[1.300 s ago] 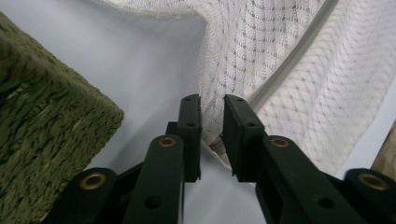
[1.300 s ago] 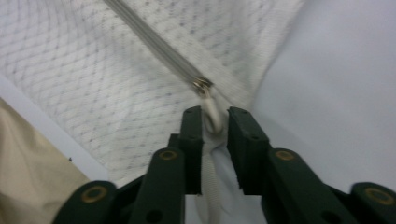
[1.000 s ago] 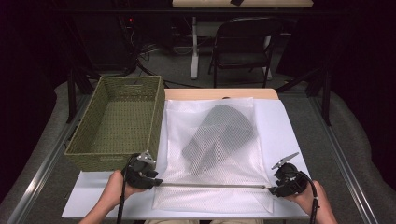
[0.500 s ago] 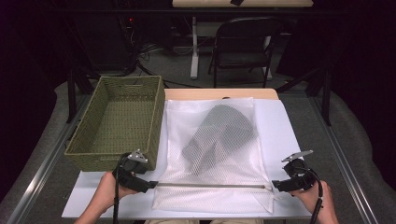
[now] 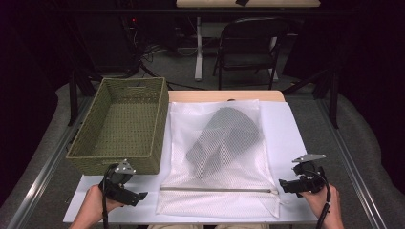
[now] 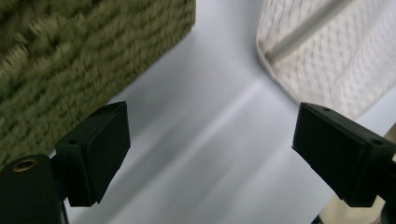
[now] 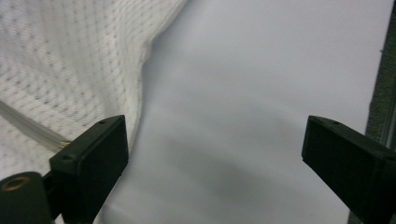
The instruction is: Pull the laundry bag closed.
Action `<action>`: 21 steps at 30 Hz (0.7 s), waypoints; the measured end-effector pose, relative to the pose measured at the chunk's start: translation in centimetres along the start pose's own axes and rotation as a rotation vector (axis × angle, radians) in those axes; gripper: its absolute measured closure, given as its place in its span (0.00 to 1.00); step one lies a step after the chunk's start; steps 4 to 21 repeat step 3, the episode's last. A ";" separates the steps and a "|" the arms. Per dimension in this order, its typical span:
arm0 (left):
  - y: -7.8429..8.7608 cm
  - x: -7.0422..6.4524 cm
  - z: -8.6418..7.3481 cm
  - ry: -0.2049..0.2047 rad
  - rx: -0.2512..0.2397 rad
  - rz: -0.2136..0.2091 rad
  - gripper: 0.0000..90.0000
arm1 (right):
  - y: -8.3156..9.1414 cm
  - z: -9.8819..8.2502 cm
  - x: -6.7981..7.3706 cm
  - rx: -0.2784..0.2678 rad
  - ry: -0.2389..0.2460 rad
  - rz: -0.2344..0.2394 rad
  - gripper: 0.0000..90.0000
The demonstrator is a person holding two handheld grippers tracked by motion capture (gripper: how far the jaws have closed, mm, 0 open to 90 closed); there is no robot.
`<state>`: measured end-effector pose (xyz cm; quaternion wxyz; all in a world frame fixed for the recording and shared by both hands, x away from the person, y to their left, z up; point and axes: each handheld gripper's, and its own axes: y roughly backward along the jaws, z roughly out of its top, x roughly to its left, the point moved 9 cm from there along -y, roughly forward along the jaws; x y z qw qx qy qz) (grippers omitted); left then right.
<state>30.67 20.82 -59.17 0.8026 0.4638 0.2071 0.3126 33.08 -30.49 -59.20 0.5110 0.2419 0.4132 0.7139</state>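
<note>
White mesh laundry bag (image 5: 219,157) lies flat on the white table top (image 5: 291,129), a dark garment (image 5: 224,140) showing through the mesh in its upper half. Its zipper (image 5: 217,189) runs straight across near the person's edge.

Left gripper (image 5: 138,196) sits just off the bag's near left corner, in front of the green wicker basket (image 5: 122,126), apart from both. Its jaws have just been opening and now stand wide, nothing between them; in the left gripper view (image 6: 210,149) only bare white table lies between the pads, with the basket wall (image 6: 70,60) to one side and the bag's corner (image 6: 336,51) to the other.

Right gripper (image 5: 282,184) rests by the zipper's right end, close to the bag's edge. Its jaws too have just been opening and stand wide, empty. In the right gripper view (image 7: 215,158) the bag's edge (image 7: 79,60) lies beside one pad, not clamped; the zipper end (image 7: 32,126) shows just by that pad.

Basket stands left of the bag, its side just beside the mesh.
</note>
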 end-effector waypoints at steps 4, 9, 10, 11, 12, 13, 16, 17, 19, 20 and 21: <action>-0.6 0.6 -0.8 -0.004 0.029 0.010 0.12 | -0.4 -0.1 -0.3 -0.007 0.001 -0.017 0.04; -0.6 0.6 -0.8 -0.004 0.029 0.010 0.12 | -0.4 -0.1 -0.3 -0.007 0.001 -0.017 0.04; -0.6 0.6 -0.8 -0.004 0.029 0.010 0.12 | -0.4 -0.1 -0.3 -0.007 0.001 -0.017 0.04; -0.6 0.6 -0.8 -0.004 0.029 0.010 0.12 | -0.4 -0.1 -0.3 -0.007 0.001 -0.017 0.04; -0.6 0.6 -0.8 -0.004 0.029 0.010 0.12 | -0.4 -0.1 -0.3 -0.007 0.001 -0.017 0.04; -0.6 0.6 -0.8 -0.004 0.029 0.010 0.12 | -0.4 -0.1 -0.3 -0.007 0.001 -0.017 0.04; -0.6 0.6 -0.8 -0.004 0.029 0.010 0.12 | -0.4 -0.1 -0.3 -0.007 0.001 -0.017 0.04; -0.6 0.6 -0.8 -0.004 0.029 0.010 0.12 | -0.4 -0.1 -0.3 -0.007 0.001 -0.017 0.04; -0.6 0.6 -0.8 -0.004 0.029 0.010 0.12 | -0.4 -0.1 -0.3 -0.007 0.001 -0.017 0.04; -0.6 0.6 -0.8 -0.004 0.029 0.010 0.12 | -0.4 -0.1 -0.3 -0.007 0.001 -0.017 0.04; -0.6 0.6 -0.8 -0.004 0.029 0.010 0.12 | -0.4 -0.1 -0.3 -0.007 0.001 -0.017 0.04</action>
